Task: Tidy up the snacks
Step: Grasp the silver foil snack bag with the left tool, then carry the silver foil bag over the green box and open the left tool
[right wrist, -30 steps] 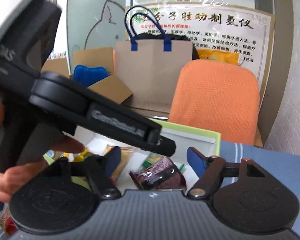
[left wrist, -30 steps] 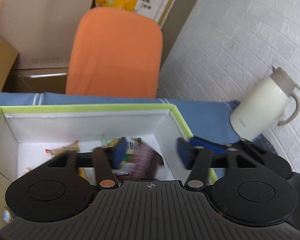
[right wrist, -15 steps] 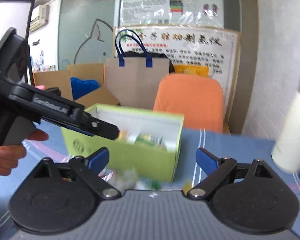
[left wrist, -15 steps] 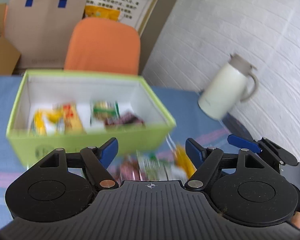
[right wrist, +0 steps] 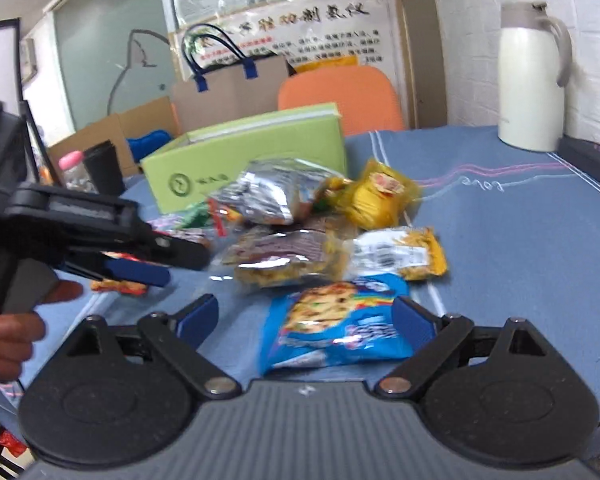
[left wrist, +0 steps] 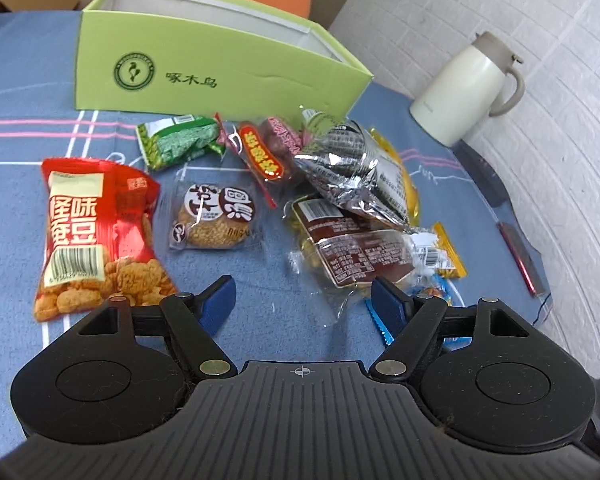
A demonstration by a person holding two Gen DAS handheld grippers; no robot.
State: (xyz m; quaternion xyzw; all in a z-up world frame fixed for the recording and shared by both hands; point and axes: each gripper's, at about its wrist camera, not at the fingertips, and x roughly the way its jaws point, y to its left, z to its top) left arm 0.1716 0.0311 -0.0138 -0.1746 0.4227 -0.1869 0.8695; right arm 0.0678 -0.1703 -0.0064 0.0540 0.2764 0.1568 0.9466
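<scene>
A green box (left wrist: pixel 220 68) stands at the back of the blue tablecloth; it also shows in the right wrist view (right wrist: pixel 252 152). Several snack packs lie in front of it: a red bag (left wrist: pixel 96 232), a round cake pack (left wrist: pixel 214 216), a green pack (left wrist: pixel 180 140), a silver bag (left wrist: pixel 356 168) and a brown pack (left wrist: pixel 356 252). My left gripper (left wrist: pixel 304 304) is open and empty, low over the cloth near the brown pack. My right gripper (right wrist: pixel 306 318) is open around a blue pack (right wrist: pixel 336 324) without touching it. The left gripper also shows in the right wrist view (right wrist: pixel 136 270).
A cream thermos jug (left wrist: pixel 464 88) stands at the right by the white brick wall; the right wrist view shows it too (right wrist: pixel 532 80). An orange chair (right wrist: pixel 340 96) and a paper bag (right wrist: pixel 232 88) stand behind the table. A dark flat object (left wrist: pixel 520 256) lies near the right edge.
Both grippers pulled back from over the box and dropped low toward the snacks on the cloth. The left gripper, earlier over the box with a pack falling between its pads, is now empty.
</scene>
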